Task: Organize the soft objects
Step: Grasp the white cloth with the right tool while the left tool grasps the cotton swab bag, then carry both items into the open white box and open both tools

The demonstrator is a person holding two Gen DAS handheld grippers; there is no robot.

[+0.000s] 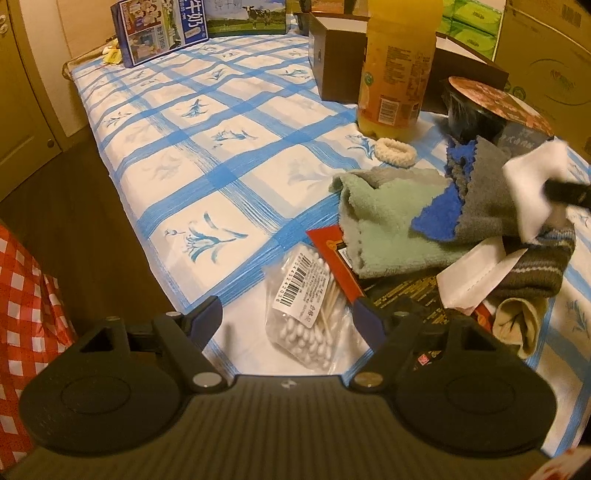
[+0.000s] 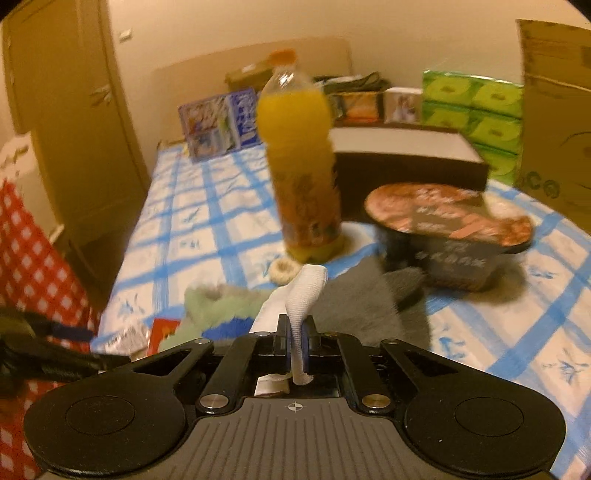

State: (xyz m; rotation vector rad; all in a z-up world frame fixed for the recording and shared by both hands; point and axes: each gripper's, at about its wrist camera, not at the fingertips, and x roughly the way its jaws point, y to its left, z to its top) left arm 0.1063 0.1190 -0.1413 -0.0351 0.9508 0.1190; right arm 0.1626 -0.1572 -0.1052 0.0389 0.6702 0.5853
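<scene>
In the right wrist view my right gripper is shut on a white cloth, which sticks up from between the pads. The left wrist view shows that white cloth lifted above the pile, with the right gripper on it. The pile holds a green towel, a blue and grey cloth, a striped knit sock and a beige sock. A cream scrunchie lies apart, near the bottle. My left gripper stands open over a bag of cotton swabs, not touching it.
An orange juice bottle and a lidded noodle bowl stand behind the pile, with a dark box beyond. A red packet lies under the towel. Milk cartons sit at the far end. A red checked bag hangs left of the table.
</scene>
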